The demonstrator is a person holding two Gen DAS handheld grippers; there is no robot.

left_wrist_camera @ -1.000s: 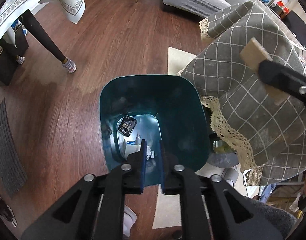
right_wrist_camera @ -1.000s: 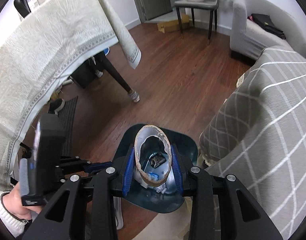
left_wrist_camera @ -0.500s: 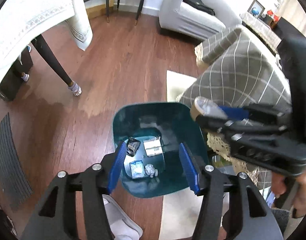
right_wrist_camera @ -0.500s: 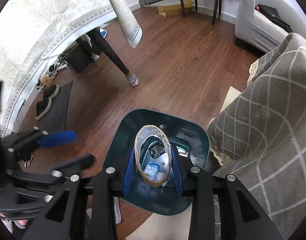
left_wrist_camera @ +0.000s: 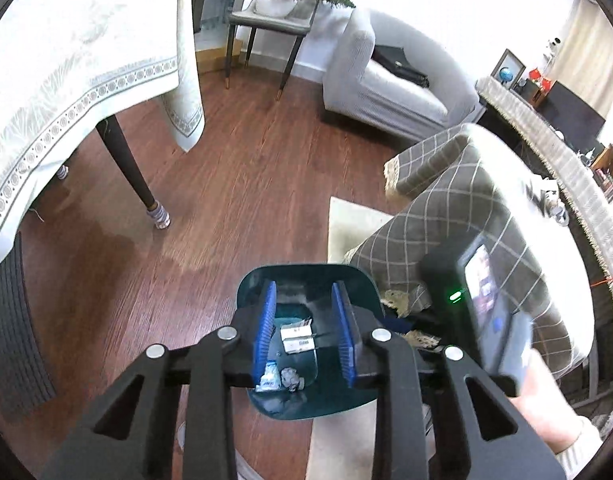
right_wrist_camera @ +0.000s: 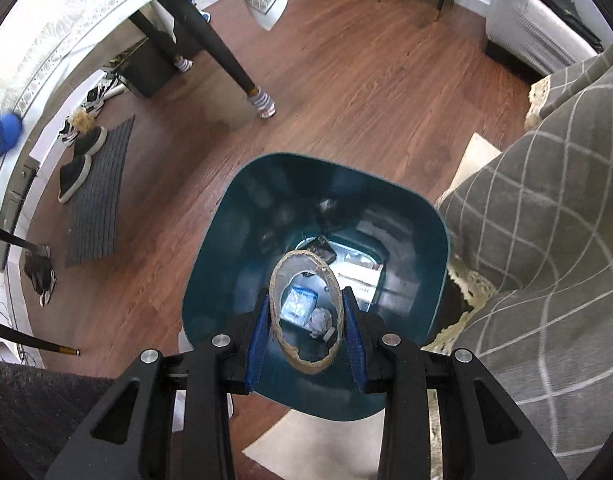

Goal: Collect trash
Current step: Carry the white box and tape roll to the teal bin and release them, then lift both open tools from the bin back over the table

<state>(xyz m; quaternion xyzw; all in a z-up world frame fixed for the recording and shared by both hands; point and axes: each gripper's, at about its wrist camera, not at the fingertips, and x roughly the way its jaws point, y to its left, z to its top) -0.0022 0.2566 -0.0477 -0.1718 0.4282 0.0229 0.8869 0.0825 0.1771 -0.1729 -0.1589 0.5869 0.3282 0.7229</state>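
**Both grippers pointed down, one loaded, one empty**

The right gripper (right_wrist_camera: 306, 334) pointed steeply downward with its blue pads pressed on both sides of a hollow cardboard ring (right_wrist_camera: 305, 312). The left gripper (left_wrist_camera: 306, 330) angled down too, jaws closing, nothing between them. In the left wrist view, the person's right hand (left_wrist_camera: 546, 408) showed at the lower right edge, blurred.

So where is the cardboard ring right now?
In the right wrist view, the cardboard ring sits low-centre, pinched between the right gripper pads, directly over the open teal bin.
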